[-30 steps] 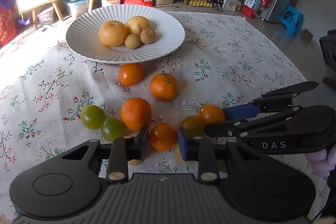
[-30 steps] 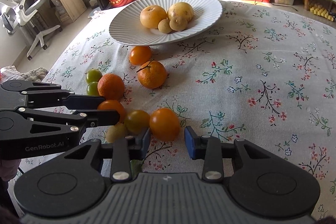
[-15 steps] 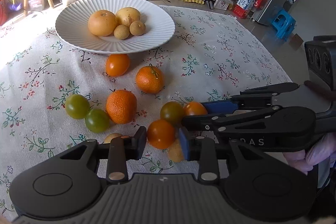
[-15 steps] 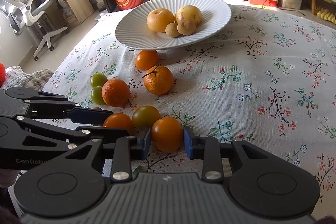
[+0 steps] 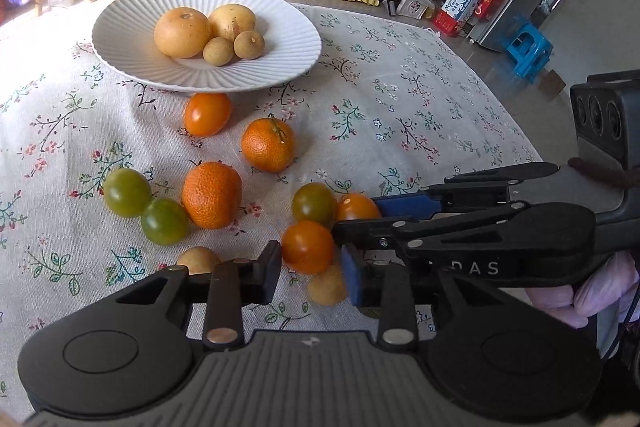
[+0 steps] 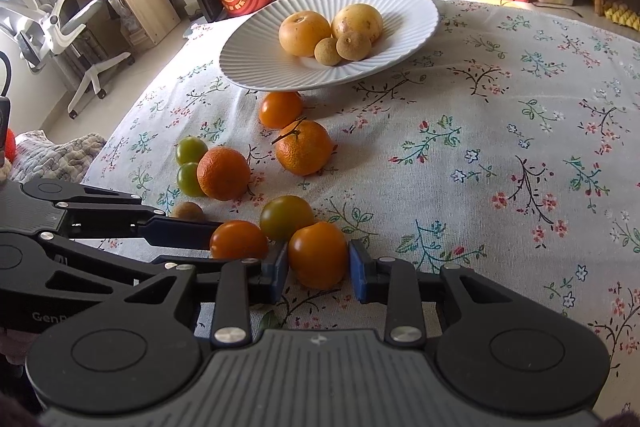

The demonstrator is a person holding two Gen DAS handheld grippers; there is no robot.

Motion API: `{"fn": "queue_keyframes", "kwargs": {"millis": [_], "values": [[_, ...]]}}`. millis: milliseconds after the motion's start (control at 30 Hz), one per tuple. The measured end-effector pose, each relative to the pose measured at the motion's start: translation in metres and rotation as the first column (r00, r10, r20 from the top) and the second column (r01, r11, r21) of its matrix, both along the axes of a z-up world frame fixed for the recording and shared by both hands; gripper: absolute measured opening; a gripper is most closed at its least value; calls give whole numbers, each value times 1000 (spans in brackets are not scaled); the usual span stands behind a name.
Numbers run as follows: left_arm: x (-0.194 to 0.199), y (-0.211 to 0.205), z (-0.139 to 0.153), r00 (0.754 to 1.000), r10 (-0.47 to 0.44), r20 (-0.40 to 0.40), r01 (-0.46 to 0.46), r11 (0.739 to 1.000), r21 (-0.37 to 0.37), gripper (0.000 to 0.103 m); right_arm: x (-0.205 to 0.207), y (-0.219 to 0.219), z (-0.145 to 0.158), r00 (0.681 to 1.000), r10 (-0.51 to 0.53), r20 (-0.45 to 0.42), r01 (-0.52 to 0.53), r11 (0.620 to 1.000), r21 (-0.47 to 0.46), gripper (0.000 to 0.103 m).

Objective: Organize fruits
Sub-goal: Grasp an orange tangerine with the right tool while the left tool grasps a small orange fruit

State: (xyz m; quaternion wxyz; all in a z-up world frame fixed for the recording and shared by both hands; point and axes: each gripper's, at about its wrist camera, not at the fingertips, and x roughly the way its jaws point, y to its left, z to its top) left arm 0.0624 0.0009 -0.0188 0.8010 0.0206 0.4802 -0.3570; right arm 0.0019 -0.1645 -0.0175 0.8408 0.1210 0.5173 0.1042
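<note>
A white ribbed plate (image 5: 120,39) (image 6: 248,67) at the back holds two large yellow fruits and two small brown ones. On the floral cloth lie two tangerines (image 5: 268,145) (image 5: 211,195), several green and orange tomatoes and two small tan fruits (image 5: 326,287). My left gripper (image 5: 310,263) (image 6: 224,243) has an orange tomato (image 5: 308,247) between its pads, with the jaws closing onto it. Right beside it, my right gripper (image 6: 318,263) (image 5: 356,217) is shut on another orange tomato (image 6: 318,255). A greenish tomato (image 6: 286,217) touches both held ones.
An orange tomato (image 5: 207,113) sits against the plate's near rim. Two green tomatoes (image 5: 127,192) lie at the left. The table edge (image 5: 520,131) drops to the floor on the right. Shelves, boxes and an office chair (image 6: 60,19) stand around. A gloved hand (image 5: 580,291) holds the right gripper.
Both grippers' fingers have closed in on their orange tomatoes. The left gripper has turned a little, so the plate sits further right in its view. The fruit on the cloth has not moved.
</note>
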Motion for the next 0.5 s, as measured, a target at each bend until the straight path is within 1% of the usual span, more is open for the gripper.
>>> {"fn": "queue_keyframes", "kwargs": {"millis": [267, 500], "values": [[2, 4, 2, 999, 28, -16, -28, 999, -19, 10, 2, -5, 6, 1000, -19, 0, 19, 1000, 20, 28], [7, 9, 13, 998, 68, 6, -67, 996, -67, 10, 7, -12, 16, 998, -57, 23, 56, 998, 42, 28]]}}
